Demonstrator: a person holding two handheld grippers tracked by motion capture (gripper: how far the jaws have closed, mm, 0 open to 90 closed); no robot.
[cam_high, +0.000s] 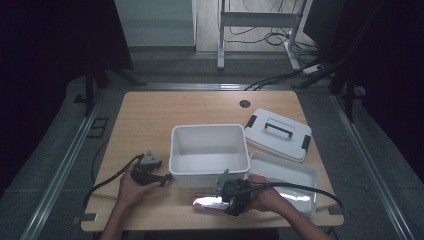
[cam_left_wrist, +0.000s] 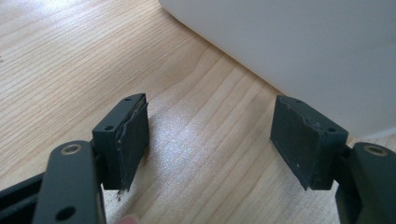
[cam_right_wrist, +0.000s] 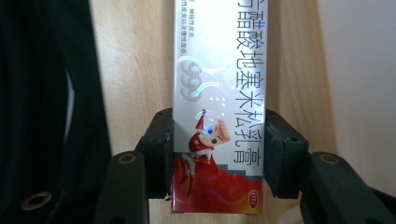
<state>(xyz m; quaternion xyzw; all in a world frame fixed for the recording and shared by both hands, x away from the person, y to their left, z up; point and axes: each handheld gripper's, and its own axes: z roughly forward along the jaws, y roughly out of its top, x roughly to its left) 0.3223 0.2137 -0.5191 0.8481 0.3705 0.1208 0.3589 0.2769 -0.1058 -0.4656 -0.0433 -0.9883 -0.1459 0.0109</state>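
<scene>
Two grippers are in my hands at the wooden table (cam_high: 150, 112). My right gripper (cam_high: 227, 196) sits near the front edge, just in front of the white bin (cam_high: 208, 152), and between its jaws lies a shiny carton (cam_right_wrist: 218, 107), a long narrow medicine box with Chinese print, a "999" mark and a small cartoon figure in red. In the right gripper view both black pads meet the carton's long sides at its red lower end, so I read it as clamped on the box; the carton itself lies flat on the table, running leftward from the gripper in the high view. My left gripper (cam_high: 150, 172) rests on the tabletop just left of the bin, and in the left gripper view its jaws stand wide apart with bare wood between them and the bin's white wall close behind the right-hand pad. A shallow white tray (cam_high: 285, 175) lies right of the bin, beside my right hand (cam_high: 265, 197). Behind the tray, the bin's lid (cam_high: 278, 134) with dark handle and clips rests at an angle.
</scene>
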